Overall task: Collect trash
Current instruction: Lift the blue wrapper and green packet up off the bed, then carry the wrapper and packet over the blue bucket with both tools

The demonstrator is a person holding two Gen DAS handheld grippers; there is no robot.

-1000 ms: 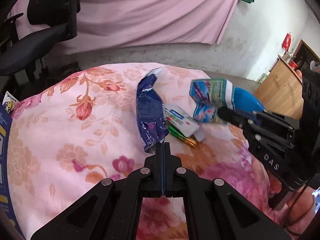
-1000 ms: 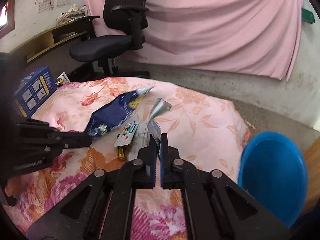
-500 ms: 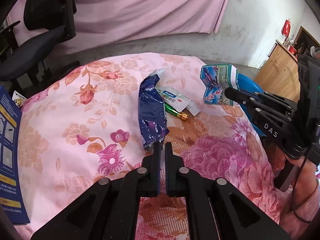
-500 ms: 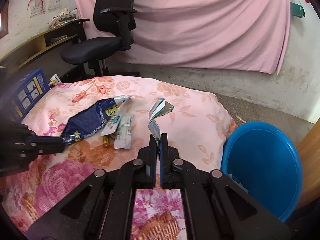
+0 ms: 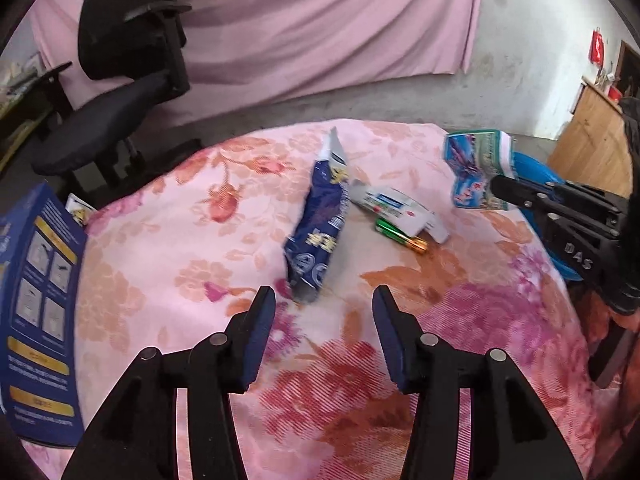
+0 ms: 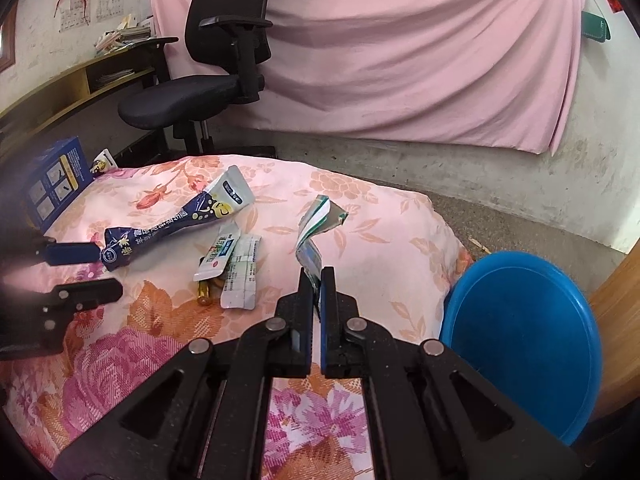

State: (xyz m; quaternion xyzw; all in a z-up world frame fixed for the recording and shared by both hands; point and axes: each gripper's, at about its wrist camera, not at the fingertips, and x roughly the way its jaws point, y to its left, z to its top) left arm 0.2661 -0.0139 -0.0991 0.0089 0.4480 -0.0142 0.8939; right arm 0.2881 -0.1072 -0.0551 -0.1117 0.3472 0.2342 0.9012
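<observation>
Held wrapper (image 6: 310,236): green-and-white packet, crumpled, pinched at its lower edge and lifted clear of the cloth; printed blue face visible from the left wrist view (image 5: 478,170).
Right gripper (image 6: 316,280): closed tight on the held wrapper, fingers almost meeting, positioned near the right edge of the table beside the bin.
Blue snack wrapper (image 5: 320,224): lying flat on the cloth, long axis running away from the left camera, near end just ahead of the left fingers, not touched.
Left gripper (image 5: 322,304): spread wide, gripping nothing, low over the cloth with the near end of the blue snack wrapper between and just beyond the fingertips.
White sachets (image 6: 234,264): two flat packets side by side, right of the blue snack wrapper.
Battery (image 5: 402,236): green and gold, partly under the sachets.
Blue bin (image 6: 524,336): on the floor, against the table's right edge.
Floral tablecloth (image 5: 160,240): pink, covering the table.
Blue box (image 6: 56,180): upright at the far left edge.
Office chair (image 6: 216,64): black, behind the table, before a pink curtain (image 6: 400,40).
</observation>
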